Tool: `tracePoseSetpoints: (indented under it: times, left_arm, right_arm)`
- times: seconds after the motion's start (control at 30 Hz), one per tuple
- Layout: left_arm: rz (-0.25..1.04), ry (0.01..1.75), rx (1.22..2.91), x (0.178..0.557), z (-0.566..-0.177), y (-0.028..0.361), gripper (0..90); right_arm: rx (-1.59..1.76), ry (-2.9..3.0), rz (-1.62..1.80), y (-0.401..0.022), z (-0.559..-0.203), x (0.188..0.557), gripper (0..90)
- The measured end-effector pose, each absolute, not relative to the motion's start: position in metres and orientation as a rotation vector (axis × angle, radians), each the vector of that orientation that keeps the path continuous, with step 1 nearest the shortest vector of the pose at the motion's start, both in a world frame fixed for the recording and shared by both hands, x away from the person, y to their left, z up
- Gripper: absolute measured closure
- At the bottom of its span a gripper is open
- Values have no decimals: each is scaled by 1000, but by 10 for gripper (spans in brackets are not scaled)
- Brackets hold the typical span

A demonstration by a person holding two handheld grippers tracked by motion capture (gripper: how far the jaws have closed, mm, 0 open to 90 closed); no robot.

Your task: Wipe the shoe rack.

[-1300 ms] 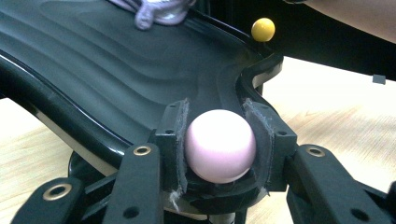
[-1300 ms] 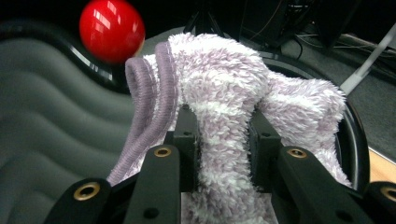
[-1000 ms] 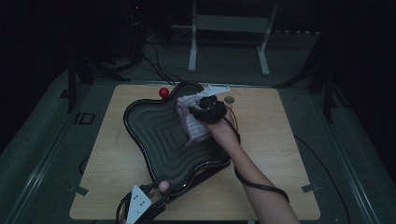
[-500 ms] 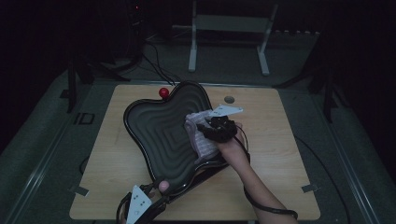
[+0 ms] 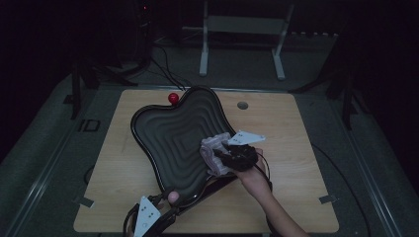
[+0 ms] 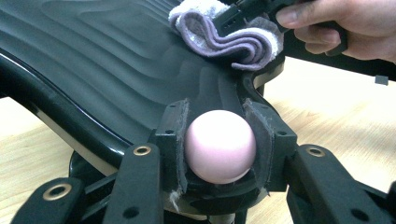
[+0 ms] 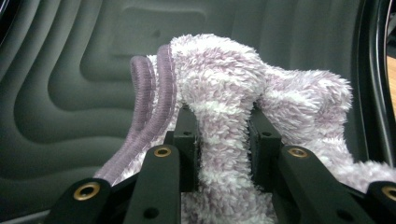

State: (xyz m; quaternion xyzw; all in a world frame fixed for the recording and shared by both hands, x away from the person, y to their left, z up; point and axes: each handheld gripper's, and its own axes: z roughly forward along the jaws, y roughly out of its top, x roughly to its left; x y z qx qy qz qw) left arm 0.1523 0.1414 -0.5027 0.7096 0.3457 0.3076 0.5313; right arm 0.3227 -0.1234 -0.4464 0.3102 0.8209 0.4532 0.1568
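Clamping a pale pink ball (image 6: 220, 145) between its two black jaws, the left hand-held gripper (image 5: 148, 217) sits at the near left edge of the light wooden desk (image 5: 306, 128); the ball is a knob at the near tip of a black, wavy-edged tray with stepped ridges (image 5: 168, 133), so this gripper holds the tray by that knob. The tray lies across the middle of the desk, its far lobe close to a small red ball (image 5: 173, 98) at the desk's far edge. To the right of that, a small grey round disc (image 5: 242, 105) is set in the desktop, well apart from the tray. On the tray's right lobe lies a fluffy lilac-and-white striped cloth (image 7: 233, 93), bunched into folds and pinched tightly by the right hand-held gripper (image 5: 236, 156), whose jaws press on a fold from both sides. The cloth rests on the ridged surface beside the tray's raised right rim. A white metal stand (image 5: 242, 44) rises beyond the desk.
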Motion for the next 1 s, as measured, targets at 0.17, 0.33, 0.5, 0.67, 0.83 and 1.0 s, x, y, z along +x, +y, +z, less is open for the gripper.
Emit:
tracePoseSetpoints:
  times: [0.17,0.33,0.5,0.67,0.83,1.0]
  left_arm:
    - [730,824,1690,153,-503,142,600]
    - [734,819,1690,153,-503,142,600]
    - [732,818,1687,153,-503,142,599]
    - [734,815,1690,153,-503,142,599]
    - [730,812,1695,153,-503,143,600]
    - [728,813,1695,153,-503,143,600]
  right_arm:
    - [875,2356,1316,-122,-443,326,699]
    - [869,2320,1379,-114,-421,341,700]
    - [827,2285,1409,-91,-390,364,699]
    - [819,2266,1410,-66,-371,387,699]
    - [845,2270,1397,-47,-364,409,700]
    - [862,2274,1355,-36,-370,420,696]
